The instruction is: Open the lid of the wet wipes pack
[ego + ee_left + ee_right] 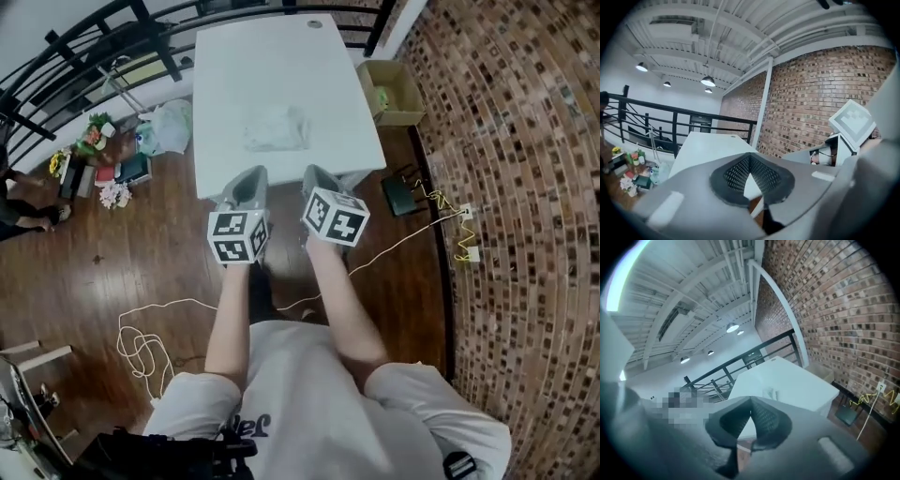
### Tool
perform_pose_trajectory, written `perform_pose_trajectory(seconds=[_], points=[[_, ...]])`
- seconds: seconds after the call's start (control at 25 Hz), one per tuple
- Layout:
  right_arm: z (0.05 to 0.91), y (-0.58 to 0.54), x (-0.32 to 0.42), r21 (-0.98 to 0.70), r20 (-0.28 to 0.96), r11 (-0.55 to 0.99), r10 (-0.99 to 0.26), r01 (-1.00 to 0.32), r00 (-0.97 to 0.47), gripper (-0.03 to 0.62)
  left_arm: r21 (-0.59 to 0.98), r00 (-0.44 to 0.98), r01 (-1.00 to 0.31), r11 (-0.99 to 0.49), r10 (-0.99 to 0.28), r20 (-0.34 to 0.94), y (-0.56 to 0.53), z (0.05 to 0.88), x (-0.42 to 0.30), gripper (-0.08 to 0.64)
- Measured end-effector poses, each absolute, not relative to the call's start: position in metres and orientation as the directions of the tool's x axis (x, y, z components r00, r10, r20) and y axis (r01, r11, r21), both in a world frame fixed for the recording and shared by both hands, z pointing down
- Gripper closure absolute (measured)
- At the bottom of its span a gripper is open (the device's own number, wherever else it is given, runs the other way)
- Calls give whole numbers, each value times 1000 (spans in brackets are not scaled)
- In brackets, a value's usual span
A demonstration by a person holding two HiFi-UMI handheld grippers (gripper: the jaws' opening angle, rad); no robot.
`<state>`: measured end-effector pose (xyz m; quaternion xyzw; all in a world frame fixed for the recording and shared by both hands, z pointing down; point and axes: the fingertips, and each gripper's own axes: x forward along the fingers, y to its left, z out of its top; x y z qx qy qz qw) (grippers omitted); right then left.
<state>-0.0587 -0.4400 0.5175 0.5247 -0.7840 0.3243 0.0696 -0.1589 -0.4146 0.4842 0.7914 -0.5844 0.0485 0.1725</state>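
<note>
The wet wipes pack (275,128), pale and crinkled, lies near the middle of the white table (234,66); its lid cannot be made out from here. Both grippers hover side by side at the table's near edge, short of the pack. My left gripper (249,180) is shut with nothing in it, its dark mesh pads meeting at the tip (750,157). My right gripper (318,176) is likewise shut and empty (751,401). In the right gripper view a small pale thing (769,393), probably the pack, shows on the table (797,380) just beyond the jaws.
A cardboard box (389,91) stands on the floor right of the table, with a black device (405,195) and a yellow cable near the brick wall (525,141). Bags and clutter (122,155) lie left of the table below a black railing (84,42). A white cord (141,347) loops over the wooden floor.
</note>
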Motion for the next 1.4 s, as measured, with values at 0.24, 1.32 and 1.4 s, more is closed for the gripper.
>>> perform_pose_trajectory(seconds=[0.24, 1.32, 1.4], points=[[476, -345, 1, -368, 307, 398, -801, -840, -513, 606, 133, 240, -969, -208, -919, 314, -300, 473, -90, 545], [357, -255, -33, -56, 59, 544, -835, -837, -546, 604, 23, 178, -984, -178, -984, 6, -221, 336, -130, 545], [355, -256, -32, -55, 54, 541, -838, -839, -543, 604, 20, 179, -984, -179, -984, 8, -223, 336, -130, 545]])
